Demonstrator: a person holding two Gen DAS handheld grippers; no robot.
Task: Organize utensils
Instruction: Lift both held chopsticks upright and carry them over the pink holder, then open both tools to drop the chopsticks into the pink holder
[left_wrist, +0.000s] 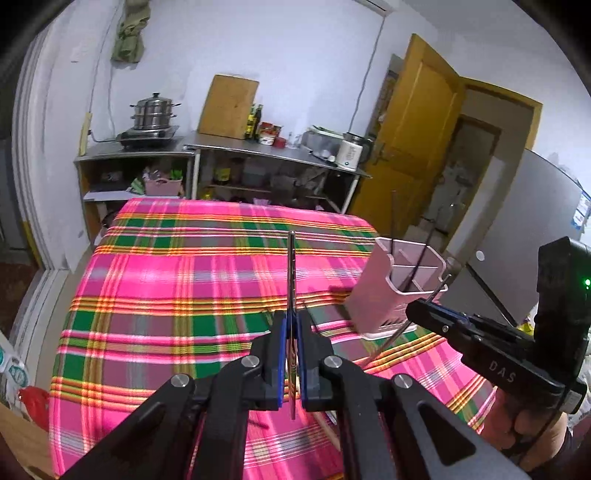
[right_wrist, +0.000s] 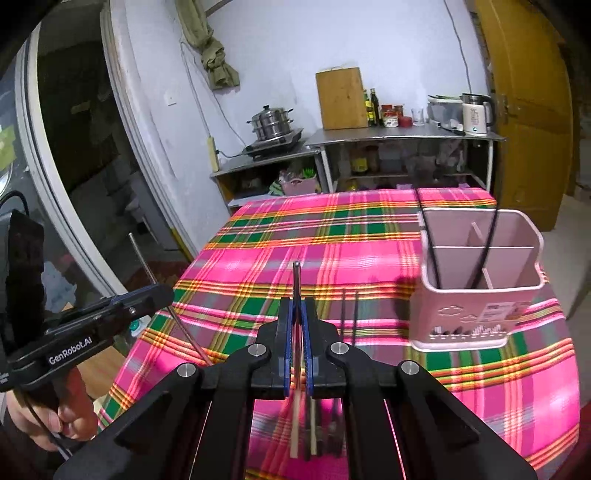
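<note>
My left gripper (left_wrist: 291, 321) is shut on a thin metal utensil (left_wrist: 291, 266) that points forward above the plaid table; it also shows in the right wrist view (right_wrist: 147, 295). My right gripper (right_wrist: 297, 306) is shut on another thin metal utensil (right_wrist: 296, 280), and it shows in the left wrist view (left_wrist: 428, 306) beside the holder. A pink utensil holder (right_wrist: 476, 291) with dividers stands on the table's right side and holds two dark chopsticks (right_wrist: 487, 240). It also shows in the left wrist view (left_wrist: 395, 291). More chopsticks (right_wrist: 349, 314) lie on the cloth under my right gripper.
A pink and green plaid cloth (left_wrist: 184, 280) covers the table. Steel shelves (left_wrist: 258, 151) with a steamer pot (left_wrist: 153, 110), chopping board and kettle stand along the far wall. A yellow door (left_wrist: 413, 140) is at the right.
</note>
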